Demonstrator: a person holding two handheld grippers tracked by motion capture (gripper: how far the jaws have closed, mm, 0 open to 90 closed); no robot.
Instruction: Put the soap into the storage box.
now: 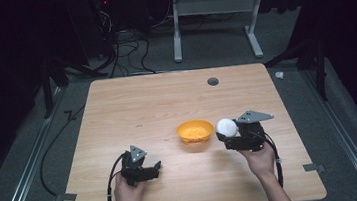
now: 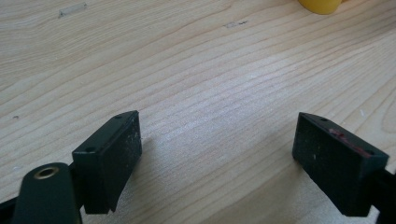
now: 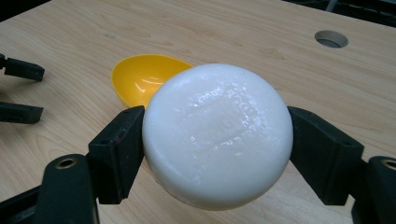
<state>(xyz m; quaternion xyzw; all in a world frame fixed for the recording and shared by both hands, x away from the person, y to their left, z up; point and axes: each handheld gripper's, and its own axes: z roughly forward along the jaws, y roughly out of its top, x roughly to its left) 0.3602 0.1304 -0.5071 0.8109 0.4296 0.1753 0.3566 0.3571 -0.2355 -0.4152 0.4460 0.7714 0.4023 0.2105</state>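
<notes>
A round white bun-shaped object (image 3: 217,135) is clamped between both pads of my right gripper (image 3: 215,151), lifted off the wood. From the high view this white object (image 1: 226,126) hangs just right of a yellow bowl (image 1: 195,131) that stands in the middle of the table, and the right gripper (image 1: 231,136) points left toward it. The bowl (image 3: 142,77) looks empty behind the held object. My left gripper (image 1: 155,170) rests low at the front left, its jaws wide apart over bare wood (image 2: 217,140) with nothing between them.
The wooden table (image 1: 132,110) has a round cable hole (image 1: 212,81) at the back. Bits of tape (image 1: 66,197) sit at its front corners. Cables and a white desk frame (image 1: 176,25) lie on the floor beyond the far edge.
</notes>
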